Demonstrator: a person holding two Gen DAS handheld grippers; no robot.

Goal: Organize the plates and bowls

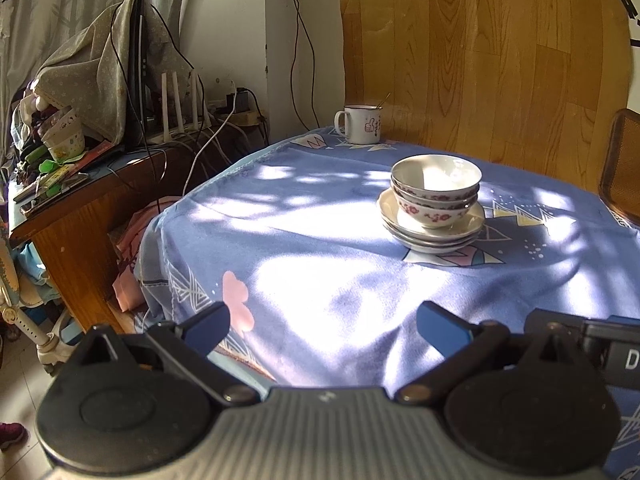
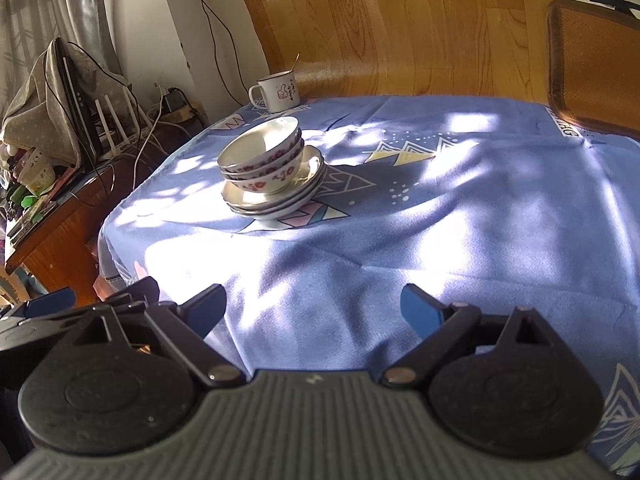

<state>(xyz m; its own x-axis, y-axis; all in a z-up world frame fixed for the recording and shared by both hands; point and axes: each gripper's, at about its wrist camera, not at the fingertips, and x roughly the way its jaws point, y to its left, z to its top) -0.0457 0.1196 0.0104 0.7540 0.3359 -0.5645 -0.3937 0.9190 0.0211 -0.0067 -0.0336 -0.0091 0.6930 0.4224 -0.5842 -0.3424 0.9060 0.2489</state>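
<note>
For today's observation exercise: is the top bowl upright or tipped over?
Upright. The top bowl sits mouth up, nested in the bowls below on the stacked plates.

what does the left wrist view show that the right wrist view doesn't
Only the left wrist view shows the pink cloud print on the tablecloth and a dark red shoe on the floor. Only the right wrist view shows lettering at the cloth's far edge. Both share the bowls nested on stacked plates, the white mug, and the open left gripper and right gripper.
</note>
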